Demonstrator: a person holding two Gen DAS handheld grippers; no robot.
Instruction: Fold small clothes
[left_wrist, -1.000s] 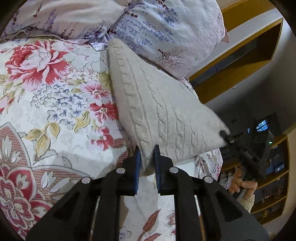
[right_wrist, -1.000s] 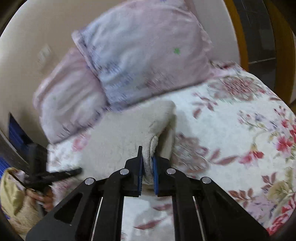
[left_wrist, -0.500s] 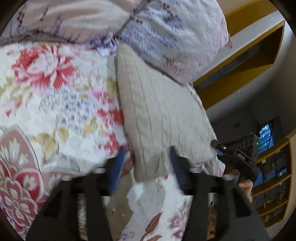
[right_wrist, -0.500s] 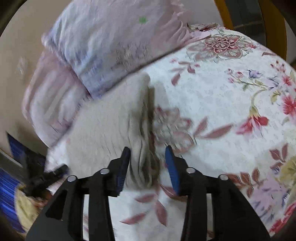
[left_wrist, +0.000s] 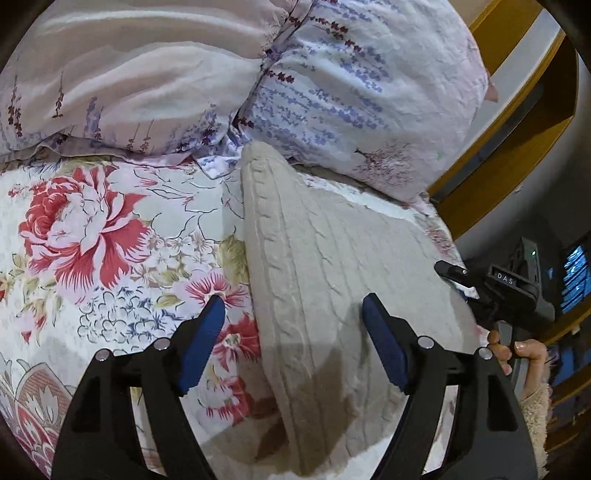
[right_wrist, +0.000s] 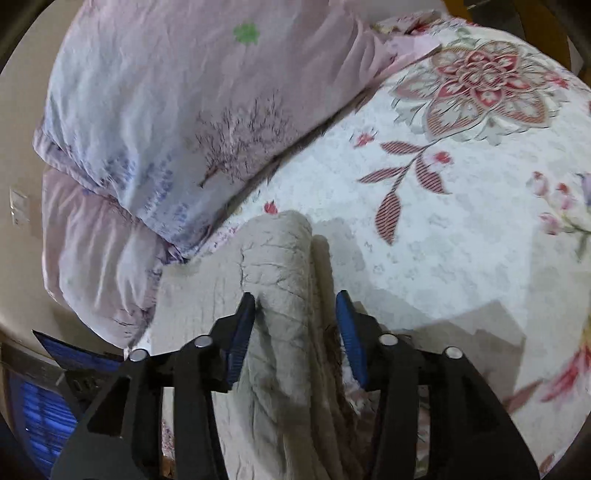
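Between the spread fingers of the left gripper (left_wrist: 293, 310), the folded knit sweater (left_wrist: 332, 266) is seen flat on the bed cover (left_wrist: 110, 240). Right gripper (right_wrist: 295, 306) is spread too, w/ the sweater's edge between its fingers; nothing is pinched.

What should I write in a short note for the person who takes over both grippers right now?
Left gripper: open, holds nothing; its fingers straddle the near edge of the knit garment.
Right gripper: open, holds nothing; it stands over the garment's other folded edge.
The cream cable-knit garment lies folded on the floral bedspread, its far end near the pillows.
Done: one fold appears laid, since doubled layers show at the edge in the right wrist view.
Left: probably another fold or some smoothing; I cannot tell which garment this is, nor its final size.
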